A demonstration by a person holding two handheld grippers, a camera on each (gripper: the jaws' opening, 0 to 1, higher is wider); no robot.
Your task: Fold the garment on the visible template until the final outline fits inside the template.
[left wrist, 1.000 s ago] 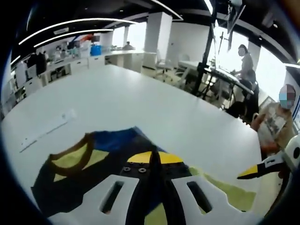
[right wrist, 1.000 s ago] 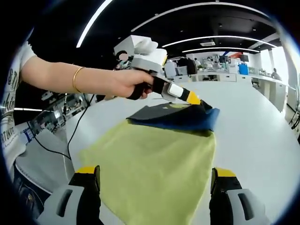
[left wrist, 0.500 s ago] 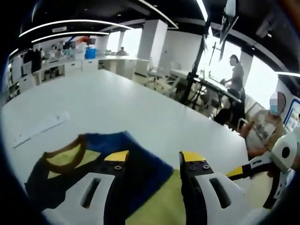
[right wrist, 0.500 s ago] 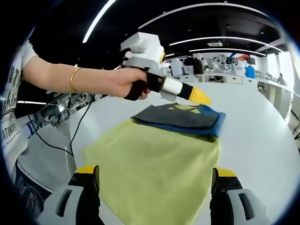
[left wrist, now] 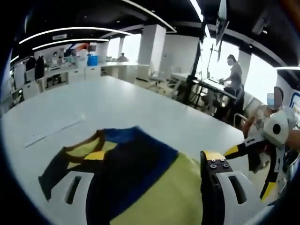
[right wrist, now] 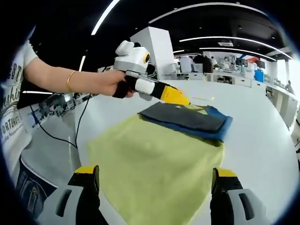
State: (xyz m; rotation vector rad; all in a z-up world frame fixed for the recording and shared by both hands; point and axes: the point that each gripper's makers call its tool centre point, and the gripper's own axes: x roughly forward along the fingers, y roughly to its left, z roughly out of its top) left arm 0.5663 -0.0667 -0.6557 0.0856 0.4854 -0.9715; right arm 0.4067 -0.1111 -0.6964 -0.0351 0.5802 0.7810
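The folded garment (right wrist: 187, 121) lies on the far end of the template (right wrist: 154, 164), which lies on the table (right wrist: 262, 140); the left gripper (right wrist: 176, 96) hangs above the garment's edge.

partial letters on T-shirt (right wrist: 11, 112), unreadable

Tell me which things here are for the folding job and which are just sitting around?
For the job:
- folded shirt
- yellow-green mat under it
- left gripper, open
- right gripper, open

Just around:
- white table
- flat strip lying on the table
- desks far behind
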